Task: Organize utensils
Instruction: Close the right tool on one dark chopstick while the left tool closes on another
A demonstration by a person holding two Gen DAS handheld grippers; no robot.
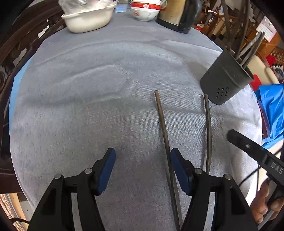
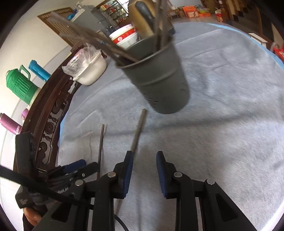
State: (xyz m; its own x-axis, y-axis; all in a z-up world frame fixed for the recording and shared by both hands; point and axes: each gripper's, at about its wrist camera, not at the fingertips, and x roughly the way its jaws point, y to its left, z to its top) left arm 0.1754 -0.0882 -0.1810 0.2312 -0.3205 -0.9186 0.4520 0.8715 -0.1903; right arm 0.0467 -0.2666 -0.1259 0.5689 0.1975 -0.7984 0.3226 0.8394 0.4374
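Left wrist view: the left gripper (image 1: 142, 160) is held with its blue pads spread wide over the grey cloth (image 1: 88, 99), and nothing is pinched between them. One chopstick (image 1: 164, 131) is seen lying on the cloth just inside the right pad, running away from the camera; a second chopstick (image 1: 208, 133) is laid beside it, apart from it, nearer the right edge of the table. A dark utensil cup (image 1: 225, 78) with small holes in its wall is stood near that right edge, just beyond the second chopstick's far end, and several sticks are held in it. At the far edge a white tub (image 1: 88, 19), stacked bowls (image 1: 145, 10) and a kettle (image 1: 177, 16) are placed. In the right wrist view the right gripper (image 2: 144, 160) is shown with its pads parted by a narrow gap and nothing caught between them; one chopstick passes just outside its left pad, though contact cannot be judged.
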